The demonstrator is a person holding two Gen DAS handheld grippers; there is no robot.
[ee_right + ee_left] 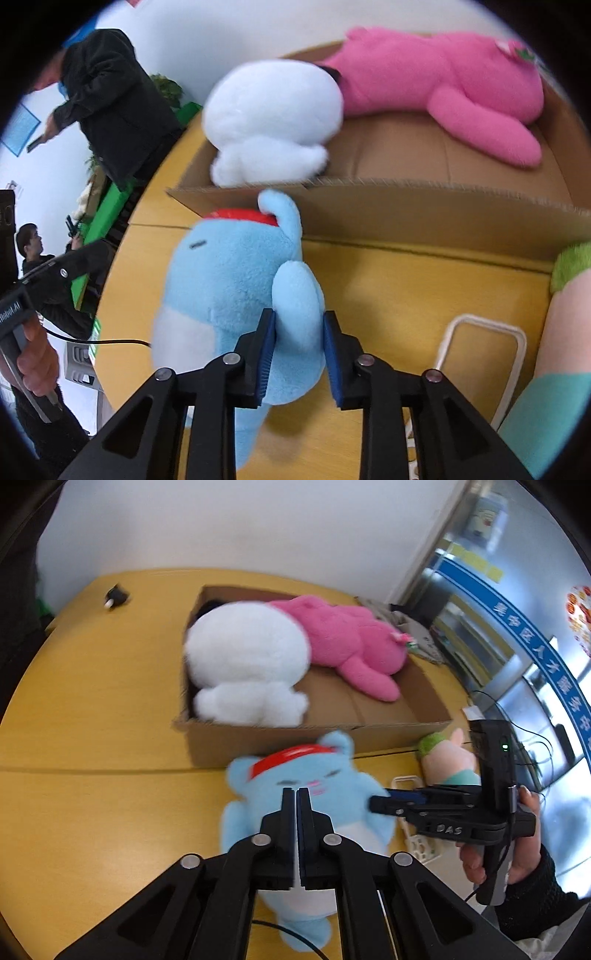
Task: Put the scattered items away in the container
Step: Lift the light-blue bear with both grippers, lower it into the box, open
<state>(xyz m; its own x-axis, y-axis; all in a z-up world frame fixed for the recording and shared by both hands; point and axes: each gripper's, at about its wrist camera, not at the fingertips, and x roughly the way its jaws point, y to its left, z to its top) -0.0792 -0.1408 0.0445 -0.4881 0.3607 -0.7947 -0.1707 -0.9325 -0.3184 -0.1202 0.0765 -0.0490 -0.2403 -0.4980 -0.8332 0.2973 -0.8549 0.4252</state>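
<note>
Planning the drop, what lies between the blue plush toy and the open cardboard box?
Only bare yellow tabletop, seen in the right wrist view; the blue plush toy, gripped by the right gripper, almost reaches the cardboard box.

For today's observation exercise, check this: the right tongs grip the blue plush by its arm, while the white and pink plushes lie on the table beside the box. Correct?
Not quite. The right tongs do grip the blue plush by its arm, but the white plush and pink plush lie inside the cardboard box, as the right wrist view shows.

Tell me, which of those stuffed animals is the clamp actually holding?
The blue plush with the red headband: the right gripper pinches its arm. The white plush and pink plush lie in the cardboard box.
</note>
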